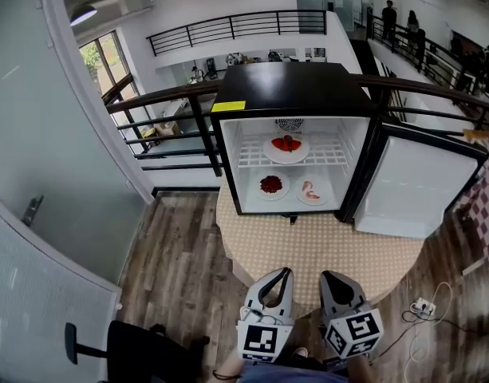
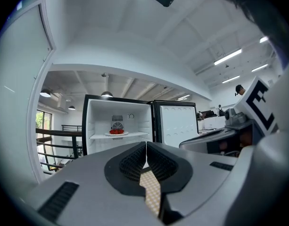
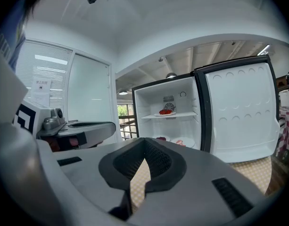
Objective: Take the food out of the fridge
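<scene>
A small black fridge [image 1: 292,86] stands on a round table with its door [image 1: 416,186] swung open to the right. On its upper shelf lies a white plate of red food [image 1: 285,146] [image 2: 117,132] [image 3: 165,112]. Two more plates rest on the fridge floor: dark red food [image 1: 270,185] at left, pink food [image 1: 311,191] [image 3: 180,142] at right. My left gripper [image 1: 285,273] [image 2: 145,147] and right gripper [image 1: 326,276] [image 3: 144,145] hover side by side at the table's near edge, well short of the fridge. Both are shut and hold nothing.
The table has a beige patterned cloth [image 1: 308,250]. A black railing [image 1: 168,106] runs behind the fridge. A black chair [image 1: 140,349] stands on the wood floor at lower left, and a white power strip with cable [image 1: 423,306] lies at lower right.
</scene>
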The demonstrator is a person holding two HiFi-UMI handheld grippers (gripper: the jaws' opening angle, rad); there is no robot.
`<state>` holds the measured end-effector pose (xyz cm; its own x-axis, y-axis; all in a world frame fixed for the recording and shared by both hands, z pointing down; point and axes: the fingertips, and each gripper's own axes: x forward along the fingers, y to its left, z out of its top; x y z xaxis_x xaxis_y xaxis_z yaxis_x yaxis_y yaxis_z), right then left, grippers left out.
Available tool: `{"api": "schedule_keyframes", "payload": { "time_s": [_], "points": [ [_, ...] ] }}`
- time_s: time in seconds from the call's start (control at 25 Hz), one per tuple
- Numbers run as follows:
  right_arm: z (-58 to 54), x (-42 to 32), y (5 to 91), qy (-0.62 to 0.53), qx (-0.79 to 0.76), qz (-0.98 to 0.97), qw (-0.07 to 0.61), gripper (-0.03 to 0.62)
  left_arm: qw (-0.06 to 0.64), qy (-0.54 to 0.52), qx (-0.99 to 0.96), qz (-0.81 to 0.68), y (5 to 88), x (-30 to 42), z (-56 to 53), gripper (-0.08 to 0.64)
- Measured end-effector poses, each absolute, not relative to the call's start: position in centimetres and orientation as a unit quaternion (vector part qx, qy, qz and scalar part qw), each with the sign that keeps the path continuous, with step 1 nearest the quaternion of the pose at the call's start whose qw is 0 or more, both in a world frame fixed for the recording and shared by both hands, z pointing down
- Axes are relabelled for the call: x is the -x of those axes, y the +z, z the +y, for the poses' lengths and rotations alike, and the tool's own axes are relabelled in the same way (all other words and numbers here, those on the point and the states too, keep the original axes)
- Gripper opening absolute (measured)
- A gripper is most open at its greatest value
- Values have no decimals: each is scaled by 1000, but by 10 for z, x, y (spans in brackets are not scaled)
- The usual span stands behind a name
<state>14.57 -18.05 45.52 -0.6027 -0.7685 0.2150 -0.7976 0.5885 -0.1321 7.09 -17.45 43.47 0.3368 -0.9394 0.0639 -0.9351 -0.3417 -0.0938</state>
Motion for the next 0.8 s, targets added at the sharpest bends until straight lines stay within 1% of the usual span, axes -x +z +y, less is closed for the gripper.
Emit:
{"api": "schedule_keyframes", "payload": {
  "time_s": [0.28,0.8],
  "points": [
    [-244,-112,455,113,-455,-882,54,11,49,-50,837,543,425,-44,-238,15],
    [-343,-63,458,140,-479,-866,39,11,44,-48,849,525,430,15,-337,15]
  ]
}}
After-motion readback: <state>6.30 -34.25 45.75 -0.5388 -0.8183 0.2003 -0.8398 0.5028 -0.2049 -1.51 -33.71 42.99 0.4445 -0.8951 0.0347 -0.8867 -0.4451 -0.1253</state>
